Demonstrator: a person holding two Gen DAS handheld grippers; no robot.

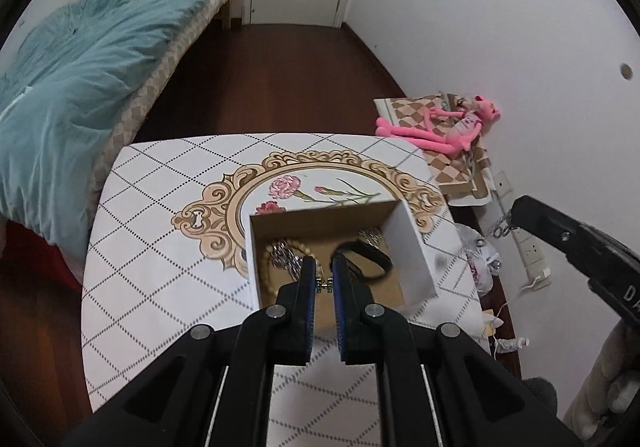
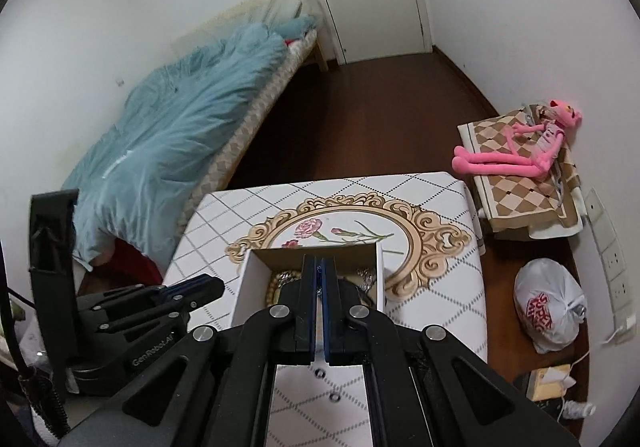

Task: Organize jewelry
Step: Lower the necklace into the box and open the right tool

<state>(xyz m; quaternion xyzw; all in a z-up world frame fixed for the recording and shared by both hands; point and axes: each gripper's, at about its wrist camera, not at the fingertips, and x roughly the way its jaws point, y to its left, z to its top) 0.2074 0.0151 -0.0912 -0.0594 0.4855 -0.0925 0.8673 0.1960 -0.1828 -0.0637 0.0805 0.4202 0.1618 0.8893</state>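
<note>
The left wrist view looks into the open white box [image 1: 412, 243], which sits on the counter [image 1: 160, 231] over its gold oval print, and shows the contents: a beaded bracelet [image 1: 276, 247] and silvery chain [image 1: 286, 259] at the left, a black band [image 1: 366, 259] in the middle, and more silver pieces [image 1: 372, 235] at the far right corner. The left gripper [image 1: 323, 284], above the box, has its fingers [image 1: 307, 287] nearly together, pinching a small gold-and-green jewelry piece [image 1: 324, 284]. Only this view shows a thin chain [image 1: 502, 229] hanging from the tip of the right gripper [image 1: 520, 213]. The right wrist view hides most of the box interior behind the right gripper's own closed fingers [image 2: 308, 279], with a dark bluish bit just visible between the tips. It alone shows a tied plastic bag [image 2: 550, 307] on the floor. Both views show a pink plush toy [image 1: 440, 127] lying well apart on a checked cloth.
</note>
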